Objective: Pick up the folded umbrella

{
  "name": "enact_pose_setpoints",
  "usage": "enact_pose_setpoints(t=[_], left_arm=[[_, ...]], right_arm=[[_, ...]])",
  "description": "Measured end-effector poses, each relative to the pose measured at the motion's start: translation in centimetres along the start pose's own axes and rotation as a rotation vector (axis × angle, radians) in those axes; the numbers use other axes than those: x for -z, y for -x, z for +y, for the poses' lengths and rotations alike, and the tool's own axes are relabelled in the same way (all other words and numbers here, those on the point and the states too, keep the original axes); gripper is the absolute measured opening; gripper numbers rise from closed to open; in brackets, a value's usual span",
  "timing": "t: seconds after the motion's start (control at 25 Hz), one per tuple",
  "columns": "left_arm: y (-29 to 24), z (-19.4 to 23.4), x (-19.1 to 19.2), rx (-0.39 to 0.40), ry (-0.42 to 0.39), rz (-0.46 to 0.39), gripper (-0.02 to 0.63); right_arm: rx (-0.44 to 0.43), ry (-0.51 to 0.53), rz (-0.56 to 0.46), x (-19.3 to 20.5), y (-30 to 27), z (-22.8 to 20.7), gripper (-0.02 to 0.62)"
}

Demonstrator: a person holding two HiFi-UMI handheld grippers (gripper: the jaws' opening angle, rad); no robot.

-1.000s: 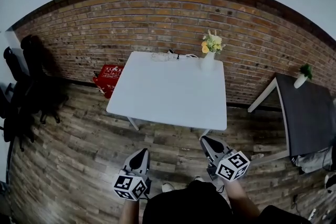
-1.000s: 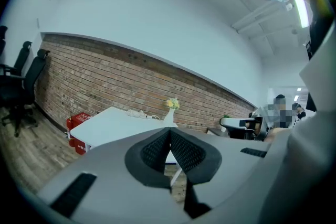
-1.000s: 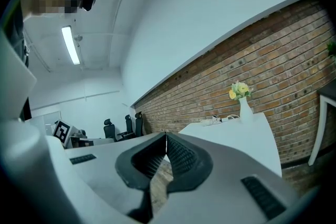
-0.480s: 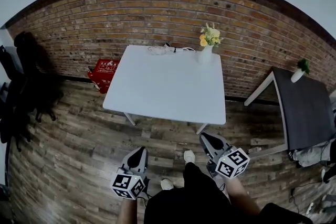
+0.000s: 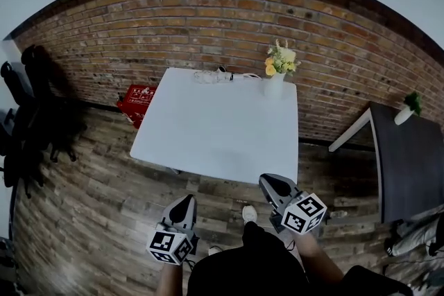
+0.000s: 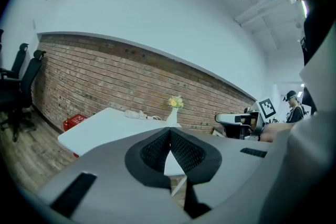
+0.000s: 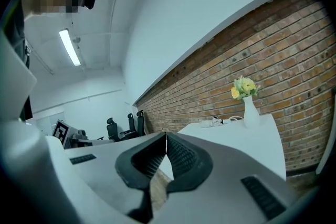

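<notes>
No folded umbrella shows in any view. A white table (image 5: 215, 128) stands against the brick wall, with a vase of yellow flowers (image 5: 277, 73) and a white power strip (image 5: 208, 75) at its far edge. My left gripper (image 5: 186, 200) is over the wooden floor just short of the table's near edge, shut and empty. My right gripper (image 5: 267, 180) is at the near right edge of the table, also shut with nothing in it. In the left gripper view the pads (image 6: 169, 129) meet. In the right gripper view the pads (image 7: 166, 135) meet too.
A red crate (image 5: 139, 99) sits on the floor left of the table by the wall. Black office chairs (image 5: 28, 114) stand at the far left. A dark table (image 5: 409, 156) with a small potted plant (image 5: 406, 107) is at the right. The person's shoe (image 5: 250, 214) is between the grippers.
The table has come nearer to both grippers, and the right gripper now reaches its near edge. Both grippers stayed shut.
</notes>
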State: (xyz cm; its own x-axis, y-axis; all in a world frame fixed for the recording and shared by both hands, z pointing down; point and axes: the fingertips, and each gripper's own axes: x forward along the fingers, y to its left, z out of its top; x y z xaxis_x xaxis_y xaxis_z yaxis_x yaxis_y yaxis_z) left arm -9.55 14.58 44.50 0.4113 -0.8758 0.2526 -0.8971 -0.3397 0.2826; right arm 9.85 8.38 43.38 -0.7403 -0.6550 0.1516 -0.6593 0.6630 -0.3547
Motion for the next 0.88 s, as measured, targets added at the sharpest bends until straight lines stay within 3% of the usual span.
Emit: enact_pose_setpoints(t=[0.4,0.88], left_arm=[[-9.1,-0.8,-3.1,-0.051,-0.004,-0.009,0.014],[-17.2,-2.1,-3.2,-0.106,0.005,0.011,0.014]], right_arm=[[-0.085,-0.010,0.011,-4.2,-5.1,-8.1,0.023],[-0.155,-0.006,0.078,-5.0,-6.9,-15.3,0.023]])
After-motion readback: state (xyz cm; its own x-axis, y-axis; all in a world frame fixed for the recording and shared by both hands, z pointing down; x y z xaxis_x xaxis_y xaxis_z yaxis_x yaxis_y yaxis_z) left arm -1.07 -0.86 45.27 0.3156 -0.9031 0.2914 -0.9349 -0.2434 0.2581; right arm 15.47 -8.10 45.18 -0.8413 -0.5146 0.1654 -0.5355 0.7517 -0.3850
